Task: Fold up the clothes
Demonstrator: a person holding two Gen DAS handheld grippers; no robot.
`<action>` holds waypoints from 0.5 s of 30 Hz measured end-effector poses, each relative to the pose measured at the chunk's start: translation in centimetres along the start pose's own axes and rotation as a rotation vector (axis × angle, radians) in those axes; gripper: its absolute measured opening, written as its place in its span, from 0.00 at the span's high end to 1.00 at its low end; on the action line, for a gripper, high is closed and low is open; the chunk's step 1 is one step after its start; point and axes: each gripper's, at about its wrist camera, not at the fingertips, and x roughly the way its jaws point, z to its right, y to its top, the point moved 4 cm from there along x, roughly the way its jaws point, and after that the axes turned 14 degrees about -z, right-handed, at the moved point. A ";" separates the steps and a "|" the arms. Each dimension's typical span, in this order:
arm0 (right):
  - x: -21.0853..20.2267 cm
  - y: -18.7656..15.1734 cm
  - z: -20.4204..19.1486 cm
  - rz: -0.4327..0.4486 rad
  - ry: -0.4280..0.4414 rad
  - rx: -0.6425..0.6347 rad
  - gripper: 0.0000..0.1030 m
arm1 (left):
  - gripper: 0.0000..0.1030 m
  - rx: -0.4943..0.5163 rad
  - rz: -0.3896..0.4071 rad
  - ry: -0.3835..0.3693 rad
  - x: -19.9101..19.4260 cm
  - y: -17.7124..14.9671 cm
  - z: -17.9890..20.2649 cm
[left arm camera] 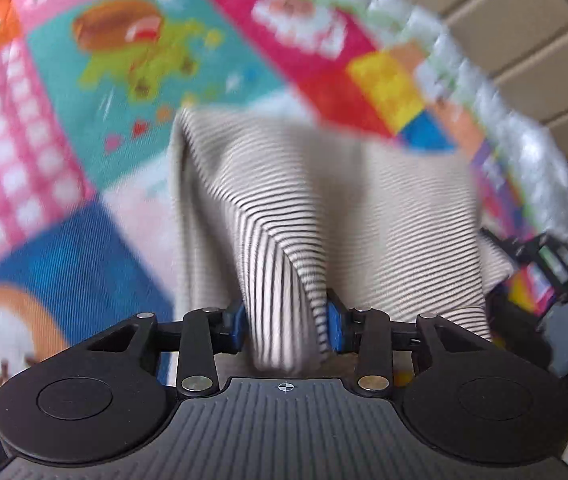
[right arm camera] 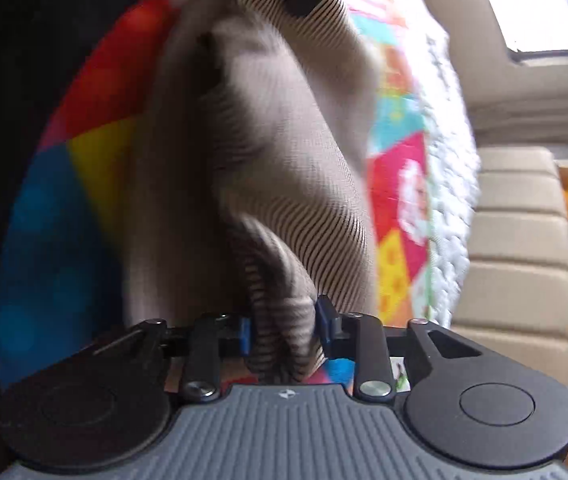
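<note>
A striped garment (left arm camera: 324, 208) is held aloft, bunched and unfolded, over a colourful play mat (left arm camera: 83, 120) (picture-printed), pinched tight in the closed jaws of the left gripper (left arm camera: 284, 326) and the right gripper (right arm camera: 284, 330); folding is judged unfinished.

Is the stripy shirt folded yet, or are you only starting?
Still mid-fold. Done: both grippers have picked up the black-and-cream striped garment. In hand: the left gripper and right gripper each pinch a bunched edge, lifting it over the colourful patchwork play mat. Left: laying it flat and neat; no tidy fold shows yet.
</note>
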 end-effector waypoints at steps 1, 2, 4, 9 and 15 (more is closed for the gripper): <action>-0.2 -0.3 0.2 -0.009 -0.001 -0.003 0.65 | 0.58 -0.012 -0.013 0.016 0.3 -0.6 -0.4; -0.5 -0.6 0.4 -0.019 -0.001 -0.007 0.62 | 0.56 -0.023 -0.021 0.026 0.4 -1.1 -0.7; -1.2 -2.2 2.4 -0.036 0.001 0.051 0.40 | 0.49 -0.038 0.004 -0.003 -1.0 -1.7 -1.3; -1.9 -5.8 7.4 -0.064 0.032 0.300 0.36 | 0.23 -0.079 0.143 -0.036 -6.2 -1.8 -2.5; -0.1 -5.7 8.4 0.032 0.323 0.733 0.36 | 0.24 -0.093 0.145 -0.120 -5.5 -1.8 -1.8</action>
